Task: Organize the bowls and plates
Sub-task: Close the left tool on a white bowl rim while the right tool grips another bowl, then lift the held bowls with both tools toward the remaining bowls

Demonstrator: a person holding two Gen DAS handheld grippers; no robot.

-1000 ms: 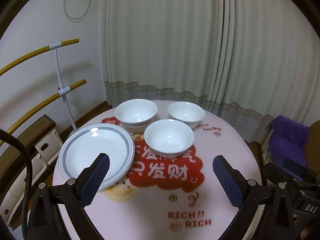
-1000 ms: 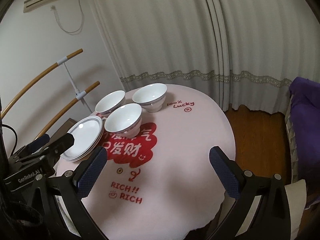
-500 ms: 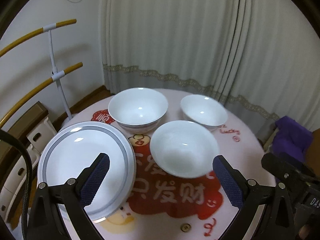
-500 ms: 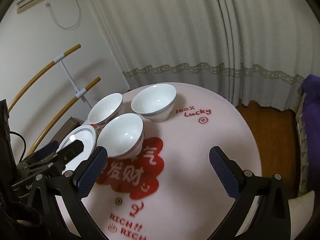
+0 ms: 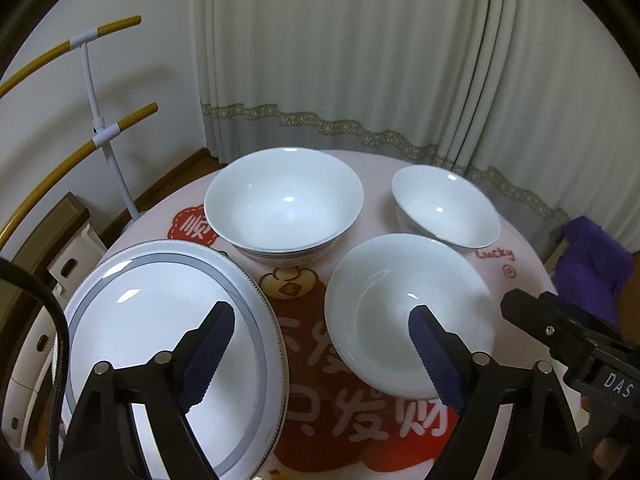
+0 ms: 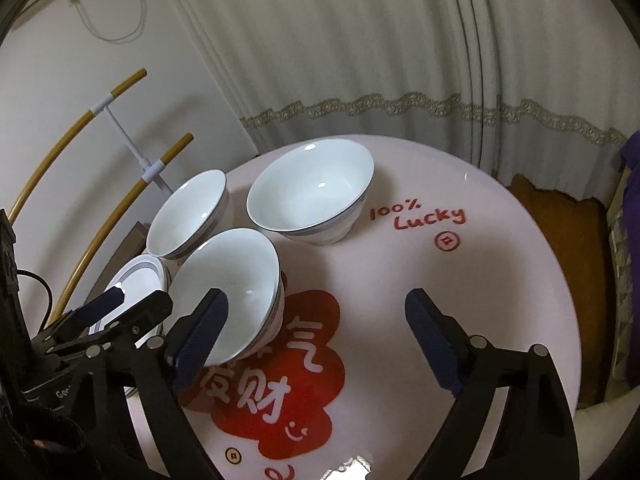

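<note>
While both tools hang over the round pink worktop (image 6: 500, 264), nothing is gripped by either. The left hand-held gripper (image 5: 320, 354) has just been closing a little, yet its jaws stand wide, one dark blue pad over the stack of plates (image 5: 132, 320) and the other over the nearest bowl (image 5: 404, 308); neither pad touches them, and only the red print of the cloth lies between the two. The right hand-held gripper (image 6: 316, 344) has likewise just been closing a little and is spread wide with nothing between its pads except bare cloth; its left pad sits in front of the nearest bowl (image 6: 228, 284), and whether it touches the rim I cannot tell.

The grey-ringed plates lie stacked at the left edge of the worktop. Three white bowls stand upright beside them: a far-left bowl (image 5: 284, 204) just behind the plates, a far-right bowl (image 5: 444, 208) near the "Lucky" lettering (image 6: 430, 218), and the nearest one in front, between them. In the right wrist view the nearest bowl overlaps the far-left one, so contact cannot be judged. Pale curtains (image 5: 400, 60) hang behind the worktop
</note>
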